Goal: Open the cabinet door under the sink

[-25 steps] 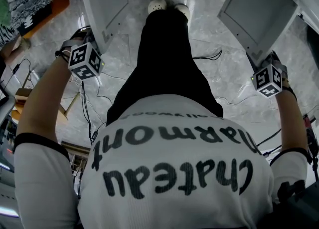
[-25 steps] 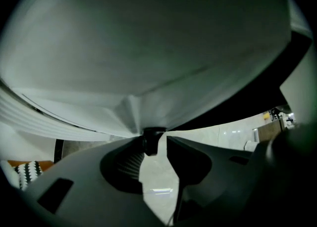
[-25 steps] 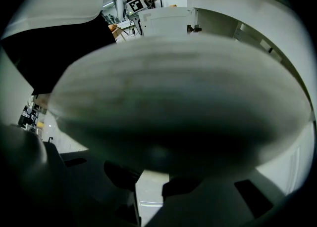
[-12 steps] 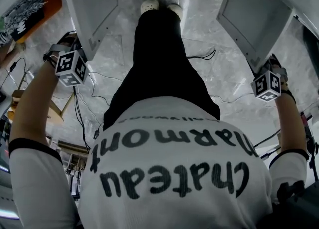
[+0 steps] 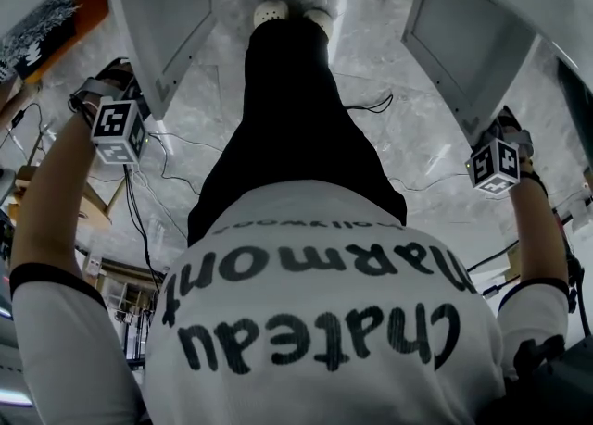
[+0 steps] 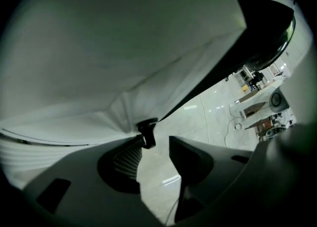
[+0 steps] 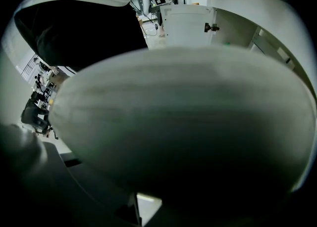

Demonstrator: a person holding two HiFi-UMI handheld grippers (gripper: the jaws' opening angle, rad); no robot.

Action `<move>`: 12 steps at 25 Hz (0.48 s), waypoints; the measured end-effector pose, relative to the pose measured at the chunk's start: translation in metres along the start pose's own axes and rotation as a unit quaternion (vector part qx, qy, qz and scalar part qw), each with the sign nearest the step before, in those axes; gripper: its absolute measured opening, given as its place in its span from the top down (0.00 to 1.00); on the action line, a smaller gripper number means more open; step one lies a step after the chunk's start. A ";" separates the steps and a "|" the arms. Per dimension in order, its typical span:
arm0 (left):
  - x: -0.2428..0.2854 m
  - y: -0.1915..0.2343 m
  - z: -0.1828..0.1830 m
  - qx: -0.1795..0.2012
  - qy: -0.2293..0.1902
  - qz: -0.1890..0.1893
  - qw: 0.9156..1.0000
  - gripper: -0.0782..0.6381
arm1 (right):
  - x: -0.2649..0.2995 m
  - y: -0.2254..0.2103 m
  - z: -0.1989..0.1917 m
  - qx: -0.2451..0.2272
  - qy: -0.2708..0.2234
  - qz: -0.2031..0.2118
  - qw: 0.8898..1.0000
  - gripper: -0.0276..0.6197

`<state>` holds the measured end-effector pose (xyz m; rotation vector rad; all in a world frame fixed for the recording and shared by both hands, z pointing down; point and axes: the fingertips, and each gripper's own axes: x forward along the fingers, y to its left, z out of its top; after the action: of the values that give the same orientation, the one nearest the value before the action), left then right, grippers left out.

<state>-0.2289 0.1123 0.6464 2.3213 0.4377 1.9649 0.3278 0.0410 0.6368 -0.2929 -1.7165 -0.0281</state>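
left gripper (image 6: pixel 156 141) jaws opening, empty, left door (image 6: pixel 99 48) corner at tips | right gripper (image 5: pixel 500 136) jaws closing round right door (image 7: pixel 188 112) edge, grip unclear

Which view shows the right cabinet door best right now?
The head view: most of the right cabinet door shows, swung open, with the right gripper at its edge. The right gripper view gives only a blurred close-up of that edge. The left gripper view shows none of it.

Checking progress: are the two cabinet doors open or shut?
Open. The left door and right door both stand swung out, either side of the person's legs.
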 end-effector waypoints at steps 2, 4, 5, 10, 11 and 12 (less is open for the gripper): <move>-0.002 -0.003 0.001 0.004 0.004 -0.012 1.000 0.68 | -0.001 0.000 0.001 -0.005 0.004 0.001 1.000 0.86; -0.002 0.000 0.001 -0.001 0.005 -0.003 1.000 0.68 | -0.001 -0.001 0.002 -0.009 0.005 -0.003 1.000 0.86; -0.001 0.002 0.001 -0.009 0.005 0.006 1.000 0.68 | -0.002 -0.002 0.002 -0.010 0.007 -0.005 1.000 0.86; 0.001 0.006 -0.002 -0.050 0.011 0.035 0.998 0.69 | -0.001 -0.004 -0.003 -0.016 0.042 -0.017 0.999 0.86; 0.002 0.005 -0.005 -0.052 0.015 0.037 0.998 0.69 | -0.001 -0.004 -0.002 -0.010 0.044 -0.019 0.999 0.86; 0.003 0.004 -0.008 -0.054 0.019 0.038 0.998 0.69 | 0.000 -0.004 -0.001 -0.004 0.045 -0.020 0.999 0.86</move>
<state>-0.2353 0.1080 0.6519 2.2711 0.2429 2.0153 0.3279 0.0373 0.6373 -0.2606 -1.6326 -0.0765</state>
